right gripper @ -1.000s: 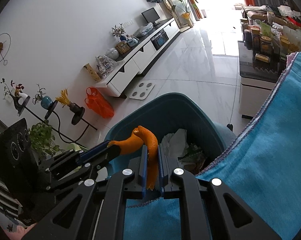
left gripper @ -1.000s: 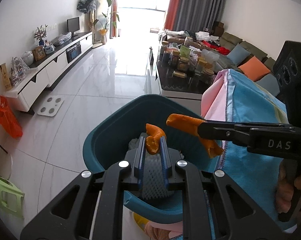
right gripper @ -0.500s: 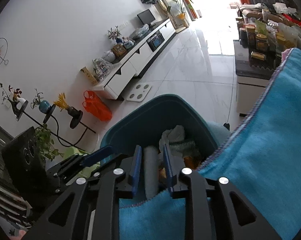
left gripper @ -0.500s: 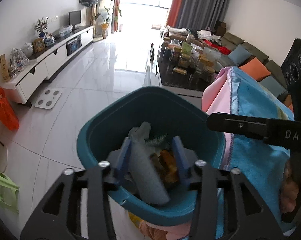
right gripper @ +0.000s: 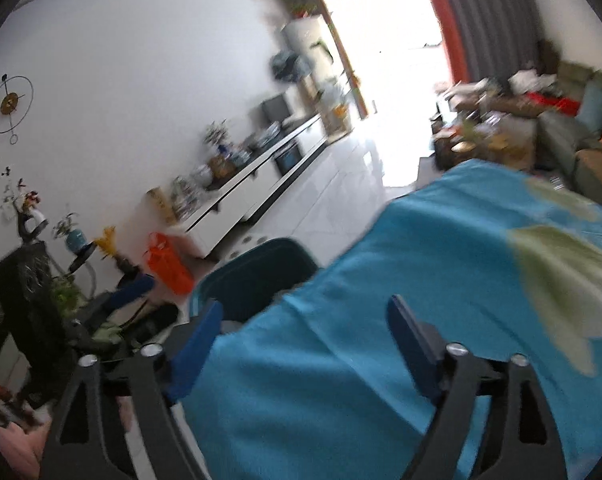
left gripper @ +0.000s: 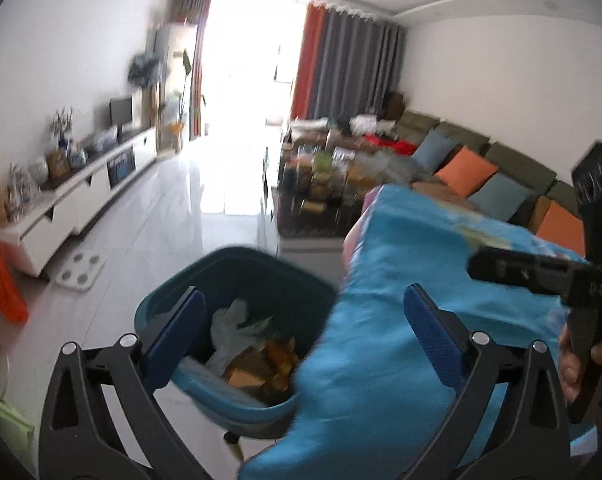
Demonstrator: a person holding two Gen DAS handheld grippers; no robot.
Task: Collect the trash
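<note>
- Both claws have just been opening: left claw (left gripper: pixel 301 320) and right claw (right gripper: pixel 305 332) gape wide, empty.
- The orange peel they held earlier now lies in the bin (left gripper: pixel 173 304).
- That piece looks done; next trash, judging by the blue bench cloth (right gripper: pixel 421 260).

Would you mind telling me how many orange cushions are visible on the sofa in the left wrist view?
2. One orange cushion lies mid-sofa between two blue ones; the other orange cushion sits nearer the camera, partly behind the blue cloth and right gripper, so more may be hidden.
</note>
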